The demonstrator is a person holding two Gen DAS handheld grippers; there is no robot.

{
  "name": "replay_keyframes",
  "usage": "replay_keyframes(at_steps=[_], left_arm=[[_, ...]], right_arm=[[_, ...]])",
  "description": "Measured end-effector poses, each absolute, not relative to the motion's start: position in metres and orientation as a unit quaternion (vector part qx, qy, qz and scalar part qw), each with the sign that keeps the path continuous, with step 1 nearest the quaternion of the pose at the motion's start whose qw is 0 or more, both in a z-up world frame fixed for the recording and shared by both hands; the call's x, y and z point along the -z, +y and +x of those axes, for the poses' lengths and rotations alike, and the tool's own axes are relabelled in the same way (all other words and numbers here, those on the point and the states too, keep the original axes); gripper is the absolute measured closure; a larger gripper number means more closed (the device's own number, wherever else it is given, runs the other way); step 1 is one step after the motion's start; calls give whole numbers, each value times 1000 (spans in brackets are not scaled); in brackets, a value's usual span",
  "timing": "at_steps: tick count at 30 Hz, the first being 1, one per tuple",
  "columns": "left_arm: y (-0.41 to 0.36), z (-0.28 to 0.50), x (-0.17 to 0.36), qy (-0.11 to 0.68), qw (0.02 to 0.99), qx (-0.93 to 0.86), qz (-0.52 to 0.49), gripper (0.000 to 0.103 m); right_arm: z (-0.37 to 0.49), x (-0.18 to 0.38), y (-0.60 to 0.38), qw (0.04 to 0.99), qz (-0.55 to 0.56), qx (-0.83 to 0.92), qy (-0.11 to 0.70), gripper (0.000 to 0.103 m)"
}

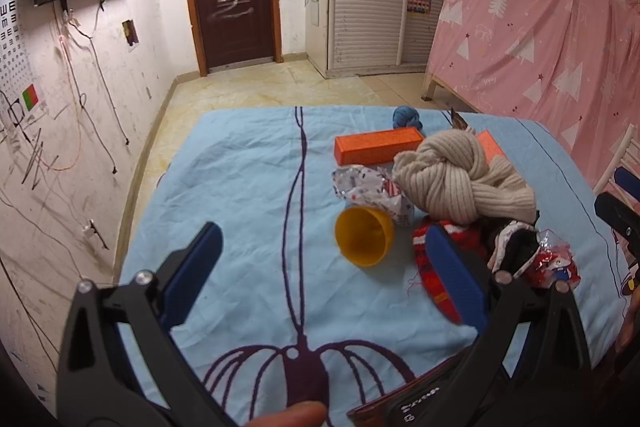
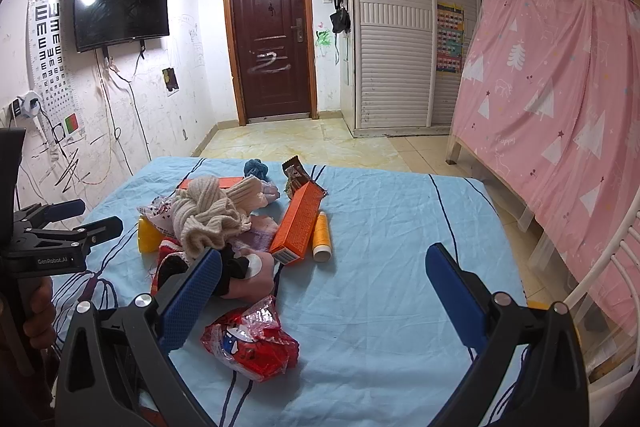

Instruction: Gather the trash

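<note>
Blue sheet (image 2: 380,227) under a clutter of clothes and trash.
Right gripper (image 2: 324,291) wide, holding nothing, red wrapper (image 2: 250,343) just inside its left finger; left gripper (image 1: 320,275) wide too, yellow cup (image 1: 364,237) lying just beyond the fingers. Farther out: white wrapper (image 1: 368,189), beige knit (image 1: 456,179), orange box (image 2: 298,227), yellow spool (image 2: 321,235), brown wrapper (image 2: 296,173) at the far edge.

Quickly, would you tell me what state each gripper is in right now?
Left gripper: open, holding nothing.
Right gripper: open, holding nothing.
</note>
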State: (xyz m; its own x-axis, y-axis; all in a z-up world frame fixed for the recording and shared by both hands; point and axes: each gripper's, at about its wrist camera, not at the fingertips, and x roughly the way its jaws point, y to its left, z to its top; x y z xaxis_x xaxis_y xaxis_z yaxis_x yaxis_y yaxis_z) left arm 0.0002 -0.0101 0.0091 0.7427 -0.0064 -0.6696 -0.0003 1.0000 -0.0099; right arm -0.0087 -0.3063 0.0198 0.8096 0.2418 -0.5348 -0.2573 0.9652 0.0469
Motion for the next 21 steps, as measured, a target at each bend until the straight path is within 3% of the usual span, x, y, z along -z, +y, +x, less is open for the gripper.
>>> replay_keyframes(at_steps=[13,21], left_arm=[[-3,16,6,404,914,26,-17,6],[6,38,17,455,887,72,-42,18]], right_arm=[[-5,-12,-304,936,2,-178,303,8],[-12,-3,-285,913,-16,-238,330,8]])
